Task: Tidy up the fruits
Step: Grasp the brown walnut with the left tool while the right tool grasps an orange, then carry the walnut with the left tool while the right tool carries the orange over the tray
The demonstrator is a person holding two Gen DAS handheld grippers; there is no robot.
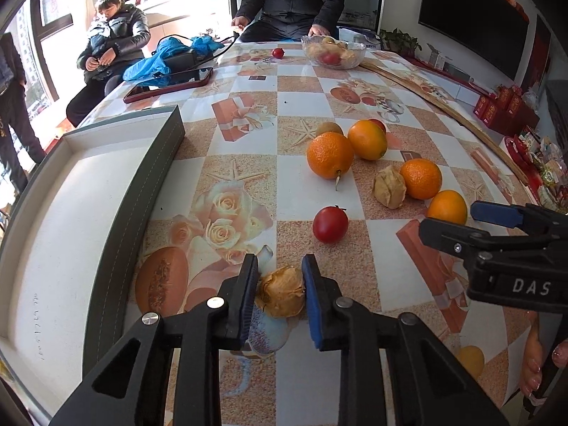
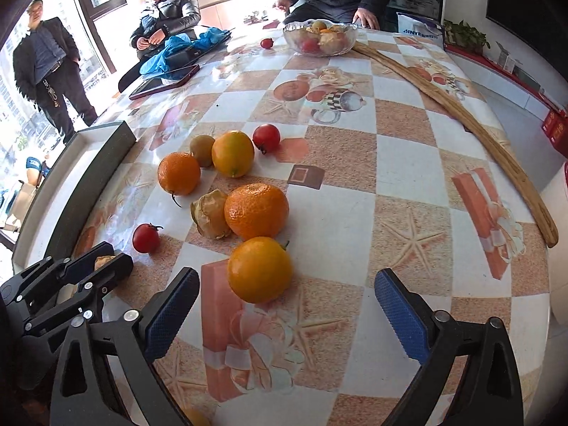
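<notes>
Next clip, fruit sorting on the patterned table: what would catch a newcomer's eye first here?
The left claw, nearest the camera, is shut on a papery husked fruit beside the grey tray. Past it, bright oranges and red tomatoes cluster mid-table. The right claw stands open around the nearest orange, not touching it.

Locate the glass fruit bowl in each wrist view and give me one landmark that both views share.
Left wrist view: the glass fruit bowl sits at the top, right of centre, at the table's far edge in front of the seated person in the dark jacket.
Right wrist view: the bowl is at the top, just right of centre, at the same far edge.
Shared landmark: the lone small red fruit lying just left of the bowl.
</notes>
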